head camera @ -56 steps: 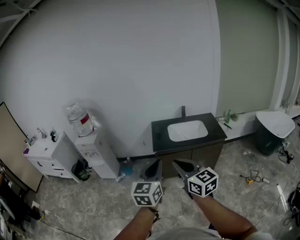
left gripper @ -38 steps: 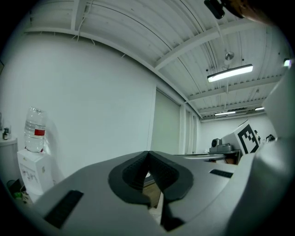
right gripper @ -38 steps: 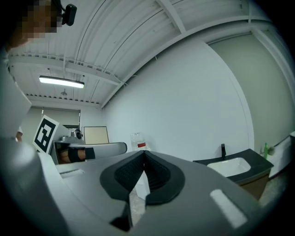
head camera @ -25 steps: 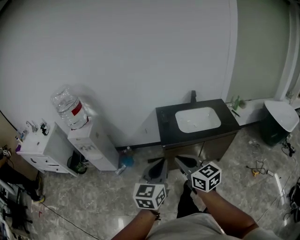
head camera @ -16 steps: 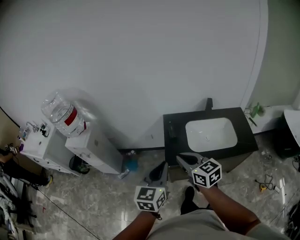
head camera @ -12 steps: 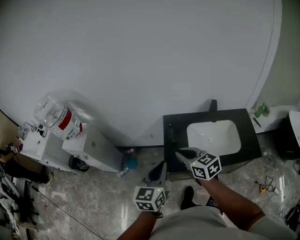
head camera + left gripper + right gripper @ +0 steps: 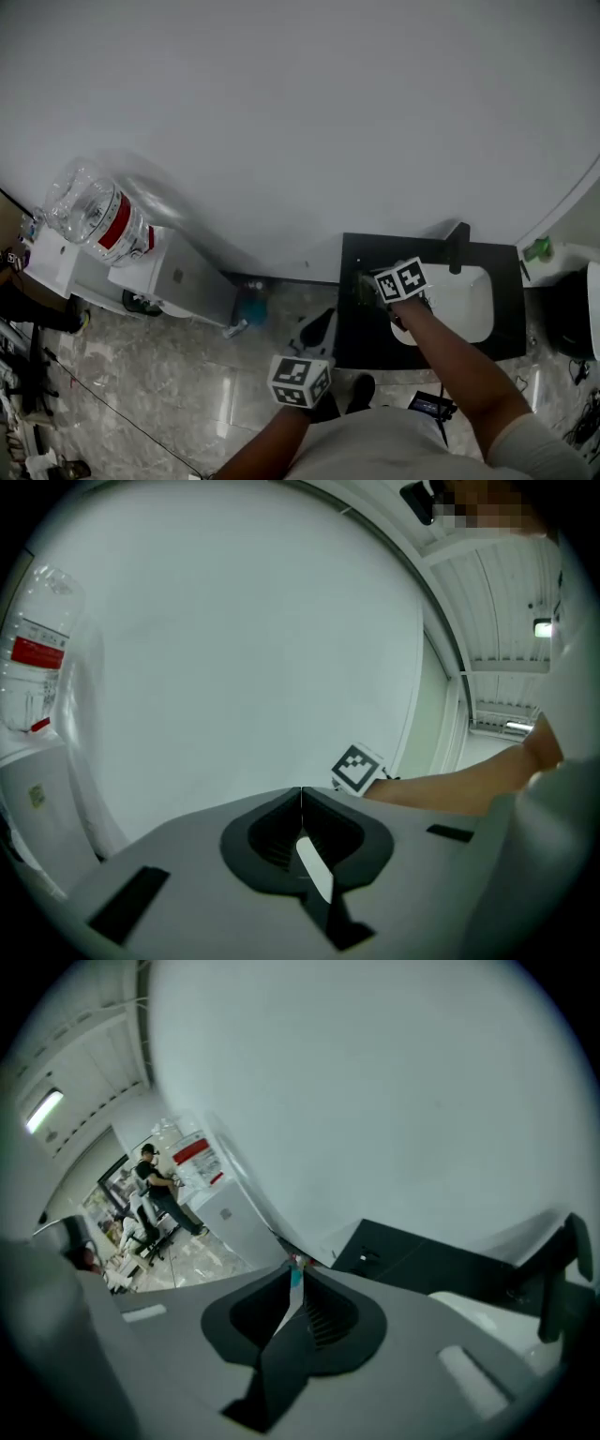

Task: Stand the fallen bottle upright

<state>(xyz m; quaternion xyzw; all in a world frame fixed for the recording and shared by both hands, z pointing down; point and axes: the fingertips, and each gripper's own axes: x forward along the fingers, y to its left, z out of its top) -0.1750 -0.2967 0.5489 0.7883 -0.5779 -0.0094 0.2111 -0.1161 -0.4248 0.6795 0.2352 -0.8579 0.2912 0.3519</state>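
A small dark bottle lies on the left part of the black counter; in the right gripper view it is only a pale speck. My right gripper reaches over the counter beside it, its marker cube hiding most of the jaws. Its jaws are opening, parted by a thin slit, with nothing between them. My left gripper hangs in front of the counter's left edge, above the floor. It is shut and holds nothing.
A white sink and a black faucet fill the counter's right part. A water dispenser with a big bottle stands left, with a blue bottle on the floor. A dark bin is far right.
The view has closed in on the counter. My right gripper swung forward and down from in front of the cabinet to over the counter's left part. My left gripper moved along, staying low.
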